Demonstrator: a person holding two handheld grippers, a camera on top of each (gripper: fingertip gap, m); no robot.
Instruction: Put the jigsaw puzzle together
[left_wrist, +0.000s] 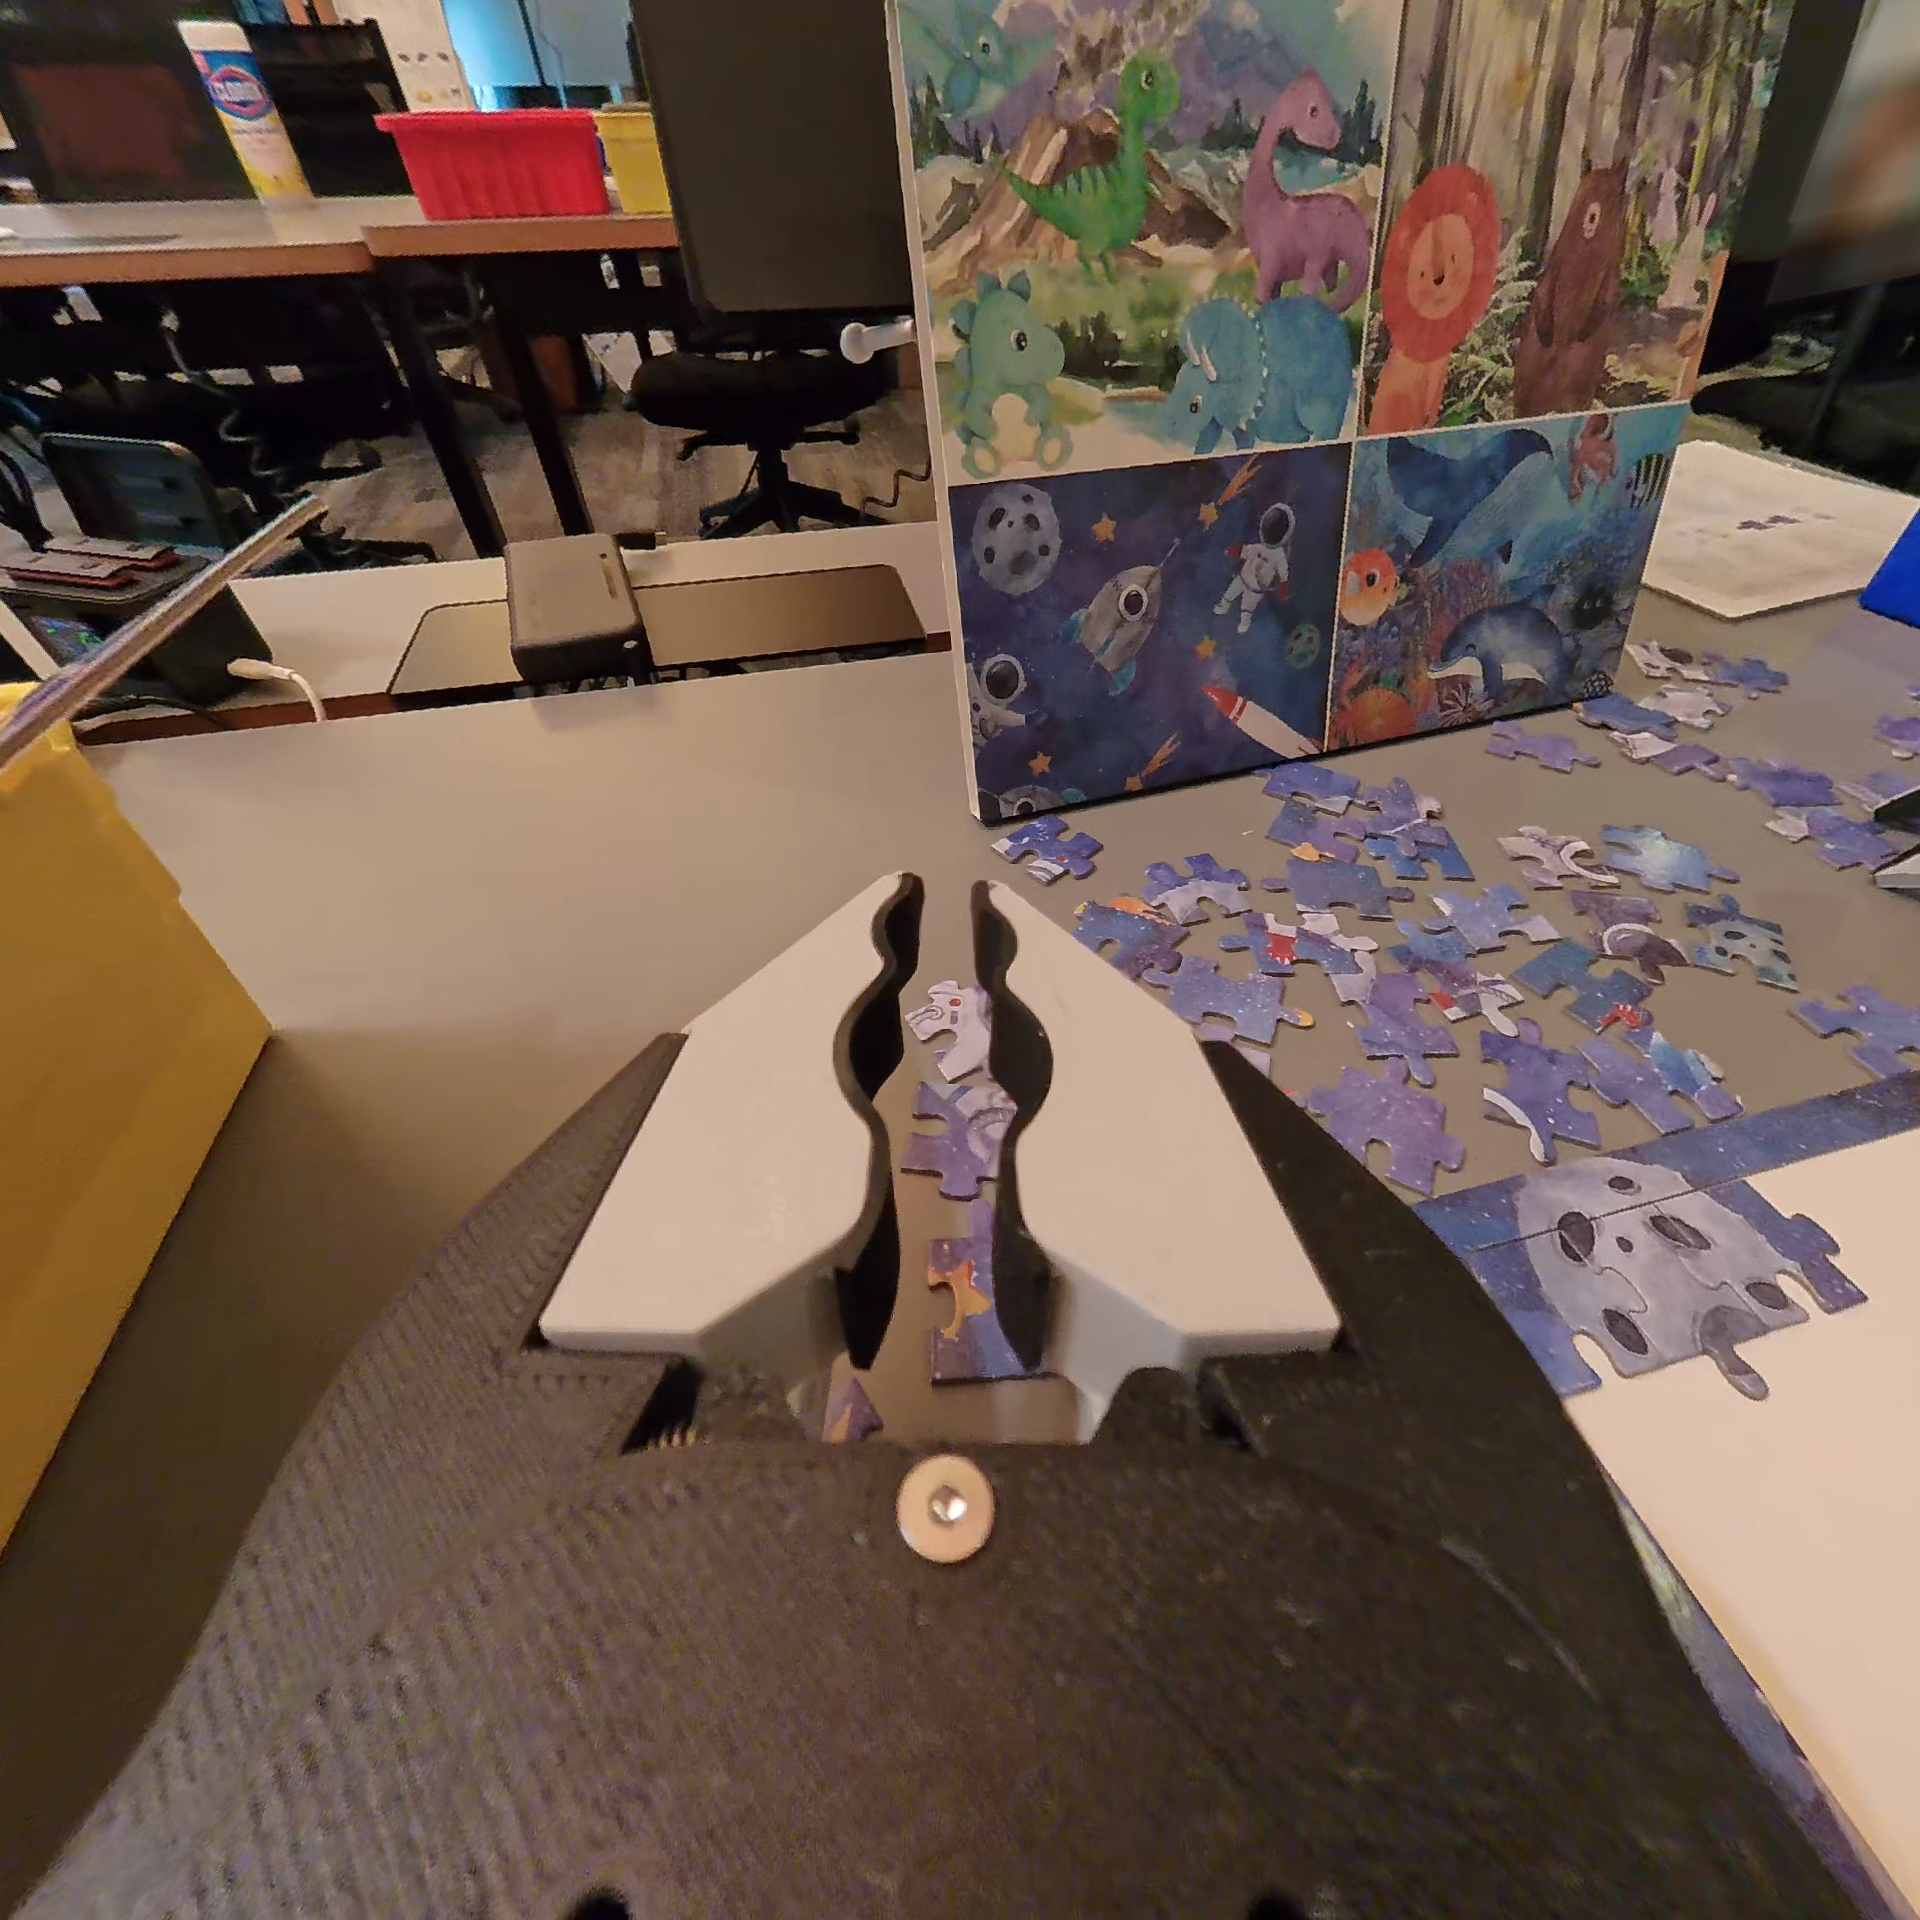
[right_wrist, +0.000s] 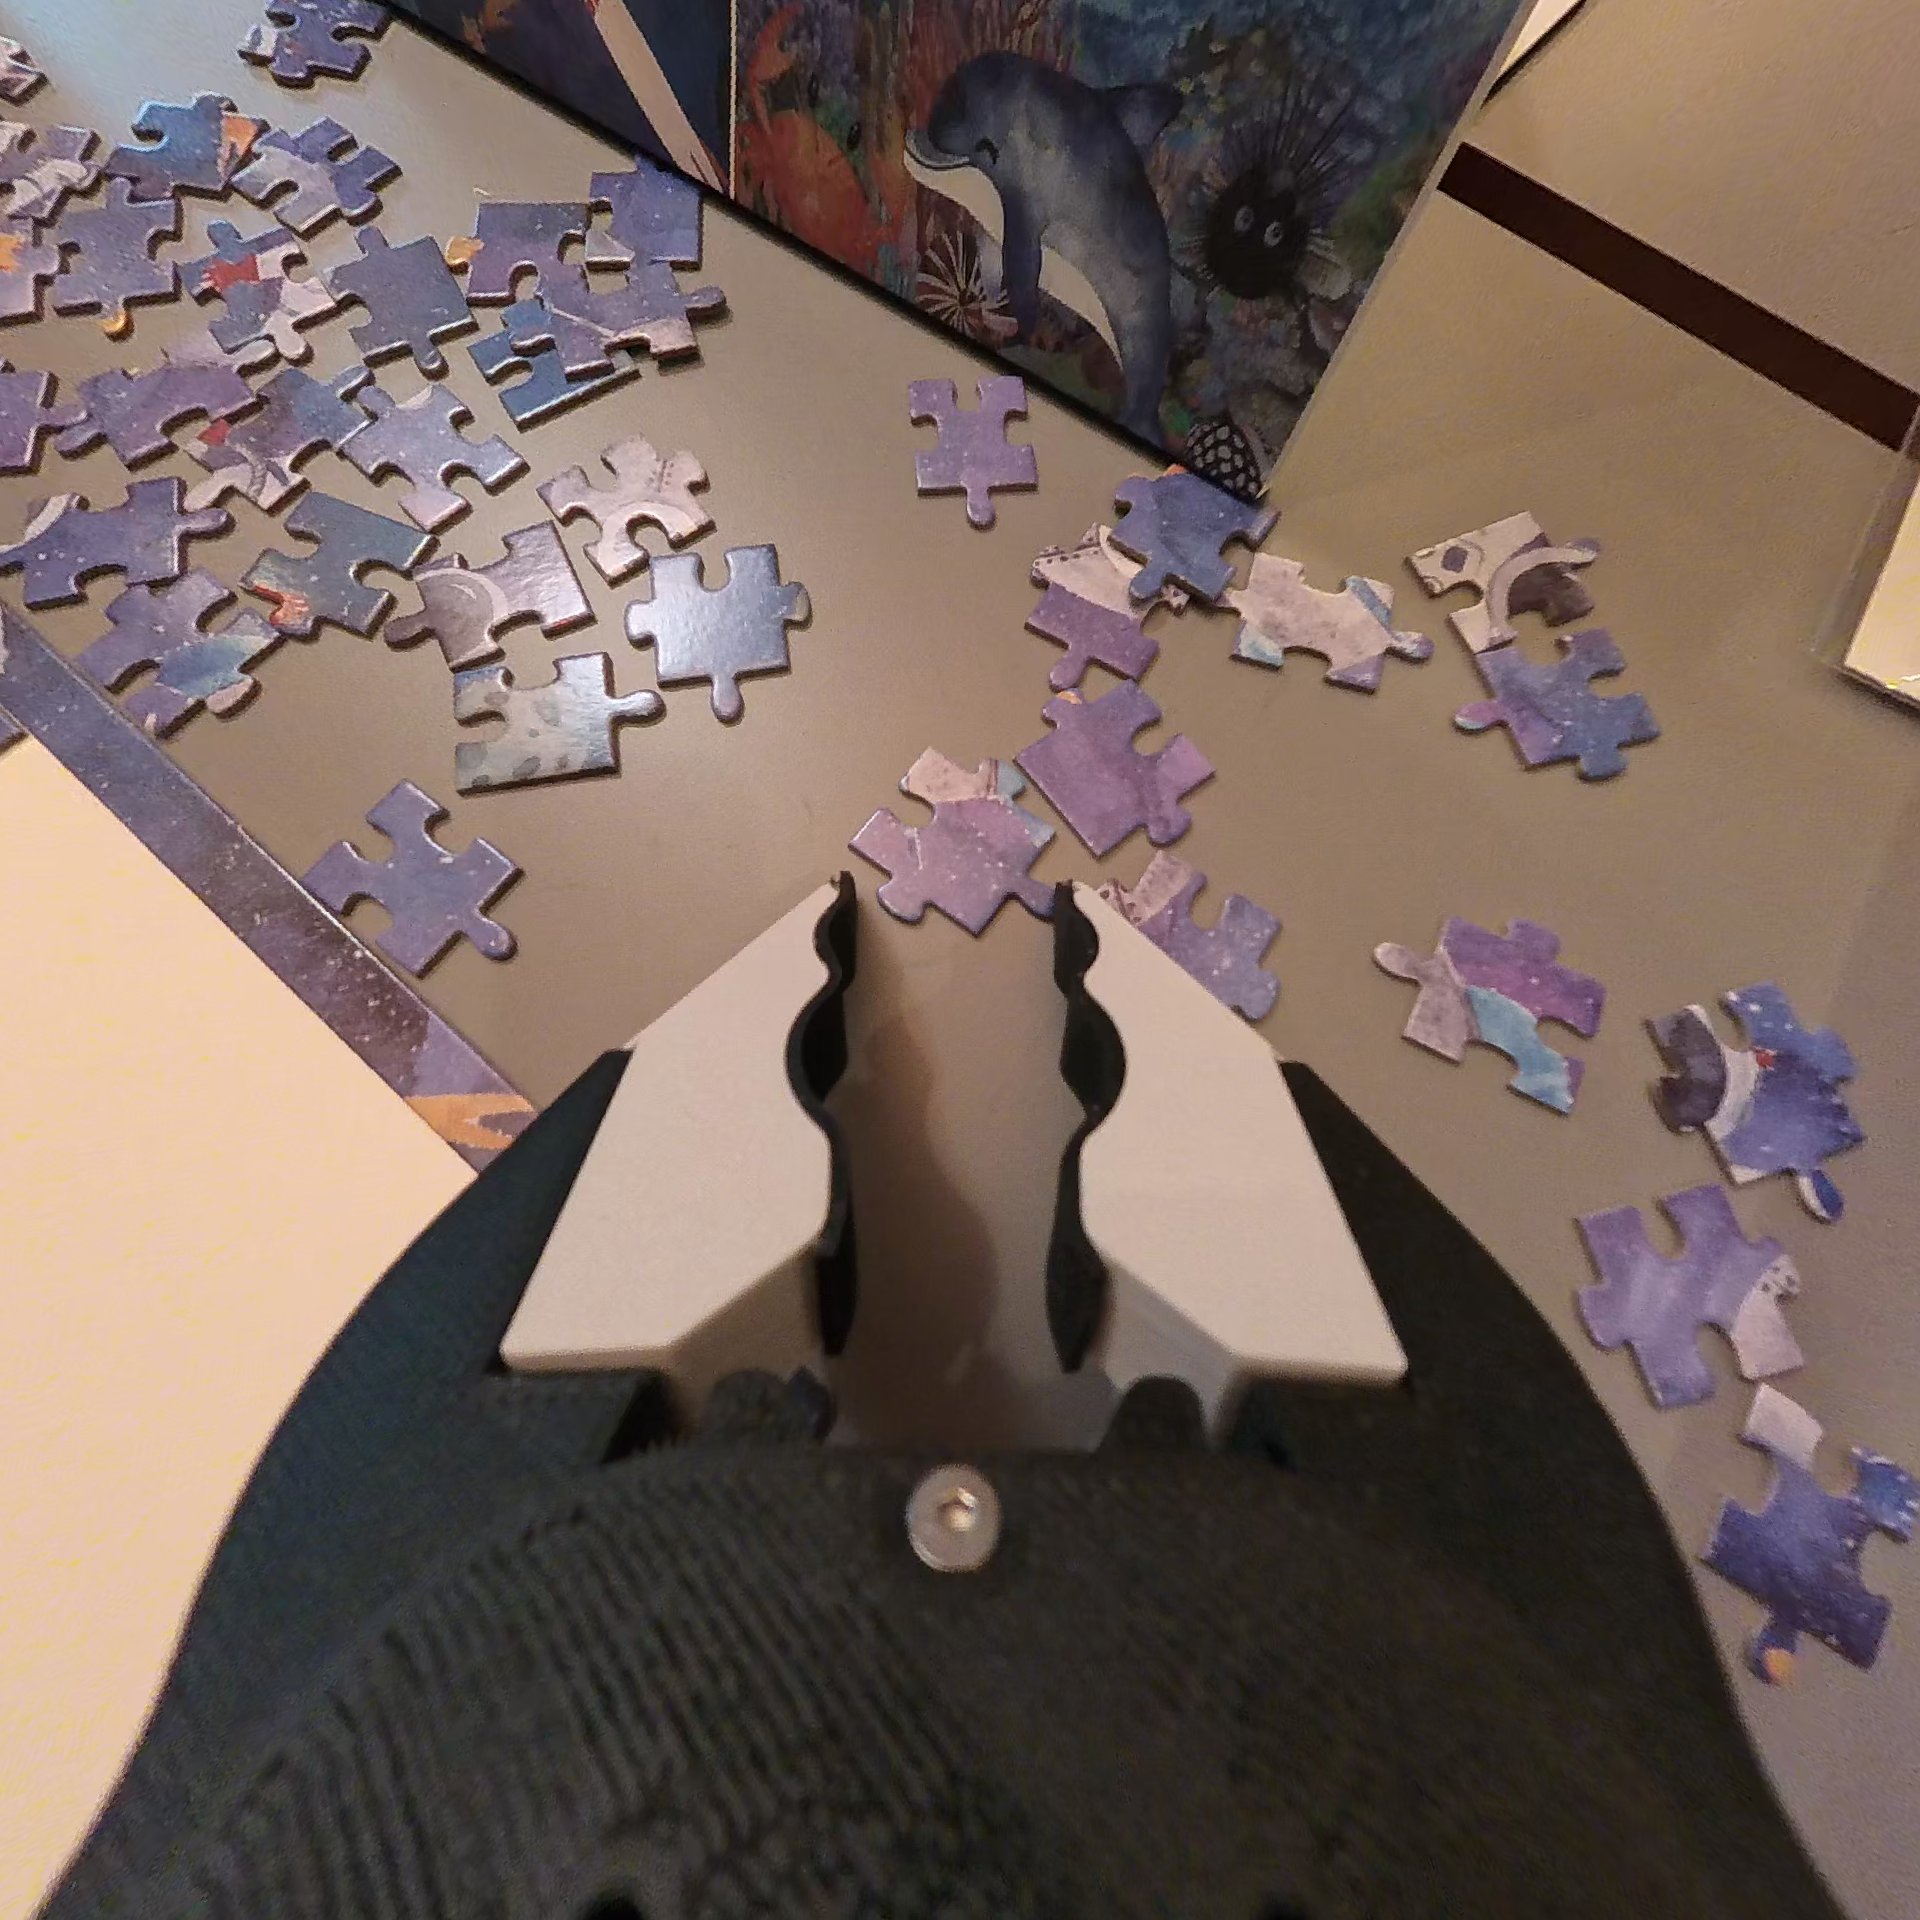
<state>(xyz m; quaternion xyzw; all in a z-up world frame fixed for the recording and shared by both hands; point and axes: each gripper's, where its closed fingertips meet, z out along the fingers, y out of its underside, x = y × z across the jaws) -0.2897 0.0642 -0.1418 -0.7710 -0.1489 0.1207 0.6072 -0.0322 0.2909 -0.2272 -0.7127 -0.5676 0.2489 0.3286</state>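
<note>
My left gripper (left_wrist: 948, 888) hovers over the grey table (left_wrist: 520, 883), at the left edge of a spread of loose blue and purple puzzle pieces (left_wrist: 1455, 987). Its jaws are nearly closed with a thin gap and nothing between the pads. A white piece (left_wrist: 951, 1023) and a purple one (left_wrist: 961, 1138) lie on the table beneath the gap. My right gripper (right_wrist: 954, 899) is open and empty just above the table (right_wrist: 935, 623). A purple piece (right_wrist: 961, 852) lies right ahead of its fingertips, untouched. A partly joined moon section (left_wrist: 1662, 1268) sits on a white board (left_wrist: 1818, 1455).
A puzzle box (left_wrist: 1299, 416) with animal and space pictures stands upright behind the pieces, and also shows in the right wrist view (right_wrist: 1039, 208). A yellow object (left_wrist: 94, 1039) stands at the left. A paper sheet (left_wrist: 1766, 530) lies at the far right. The white board (right_wrist: 156, 1143) lies at the right gripper's left. The right gripper is farther from the white piece (left_wrist: 951, 1023), some 35 centimeters, than the left, some 9 centimeters. The partly joined moon section (left_wrist: 1662, 1268) is about equally far from each gripper, around 20 centimeters.
</note>
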